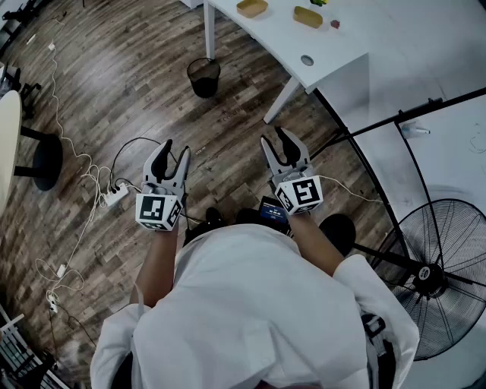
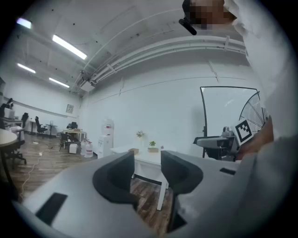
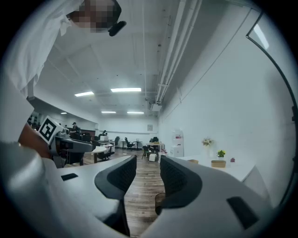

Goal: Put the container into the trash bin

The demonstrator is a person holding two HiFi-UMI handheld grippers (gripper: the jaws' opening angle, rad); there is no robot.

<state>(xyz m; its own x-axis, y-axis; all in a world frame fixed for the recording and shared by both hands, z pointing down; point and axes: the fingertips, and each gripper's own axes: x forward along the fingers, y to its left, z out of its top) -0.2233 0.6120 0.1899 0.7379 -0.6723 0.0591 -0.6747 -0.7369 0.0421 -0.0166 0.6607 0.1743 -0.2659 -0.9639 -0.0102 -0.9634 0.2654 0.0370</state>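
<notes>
Wood flooring [image 1: 137, 91] separates the trash bin [image 1: 203, 77] from the left gripper [image 1: 175, 150] and right gripper [image 1: 274, 137], both wide open and empty; two containers [image 1: 251, 7] [image 1: 307, 17] sit on the table [image 1: 357, 38].

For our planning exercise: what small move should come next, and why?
Probably step toward the white table: left gripper and right gripper stand open and empty, while the tan containers lie on it, far ahead, with the trash bin on the floor beside it.
</notes>
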